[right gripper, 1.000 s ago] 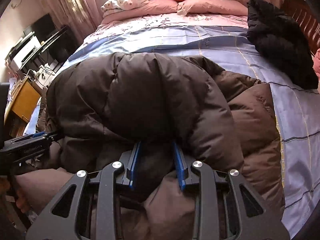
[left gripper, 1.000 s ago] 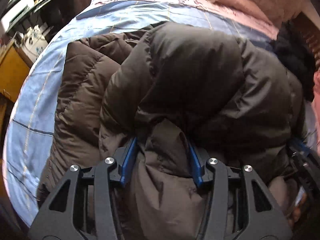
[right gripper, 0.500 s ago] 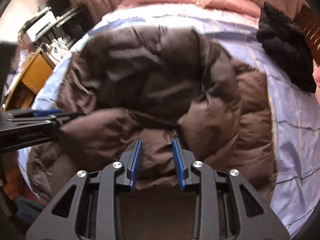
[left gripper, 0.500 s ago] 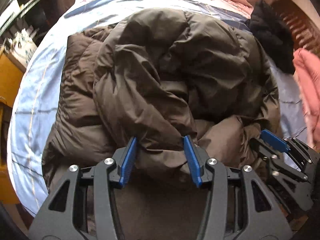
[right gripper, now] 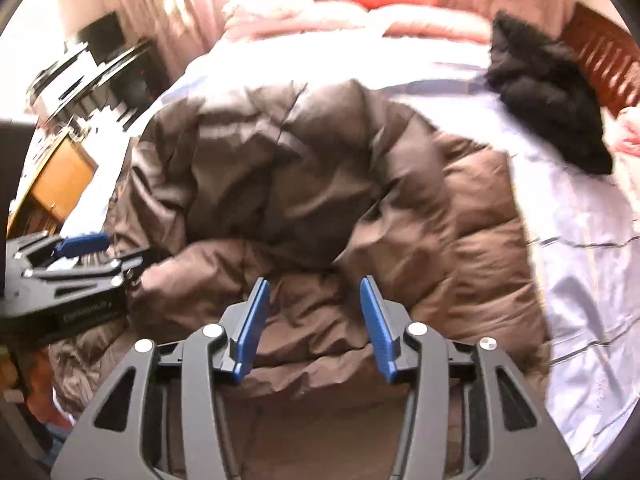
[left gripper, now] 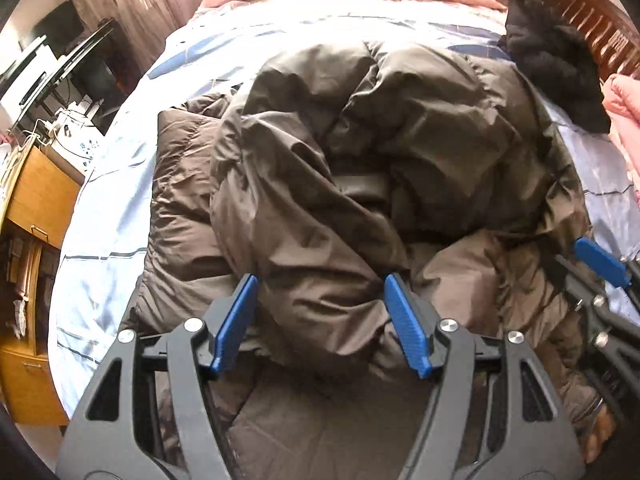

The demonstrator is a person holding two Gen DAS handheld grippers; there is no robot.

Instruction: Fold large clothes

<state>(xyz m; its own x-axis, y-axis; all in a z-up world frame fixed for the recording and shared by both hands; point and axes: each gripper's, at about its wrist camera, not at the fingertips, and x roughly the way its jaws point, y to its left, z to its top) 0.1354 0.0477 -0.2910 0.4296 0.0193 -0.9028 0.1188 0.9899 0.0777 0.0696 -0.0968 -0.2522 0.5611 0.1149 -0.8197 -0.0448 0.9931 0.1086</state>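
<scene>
A large brown puffer jacket [left gripper: 360, 160] lies crumpled on the light blue bedsheet [left gripper: 100, 248], its upper half folded over toward me. It also shows in the right wrist view [right gripper: 300, 168]. My left gripper [left gripper: 320, 288] is open, its blue pads on either side of a thick fold near the jacket's front edge, not squeezing it. My right gripper [right gripper: 314, 292] is open and empty just above the jacket's near edge. The right gripper also shows at the right edge of the left wrist view [left gripper: 600, 272], and the left gripper at the left of the right wrist view [right gripper: 80, 248].
A black fluffy garment [left gripper: 556, 72] lies at the bed's far right by a wooden headboard [left gripper: 592, 20]. Pink bedding [left gripper: 624, 120] sits at the right edge, pillows [right gripper: 340, 16] at the far end. A wooden cabinet [left gripper: 32, 240] and a desk with electronics [left gripper: 60, 80] stand left of the bed.
Both grippers have let go of the jacket, opened wider and pulled back toward me. The lifted half of the jacket has dropped and settled onto the lower half.
</scene>
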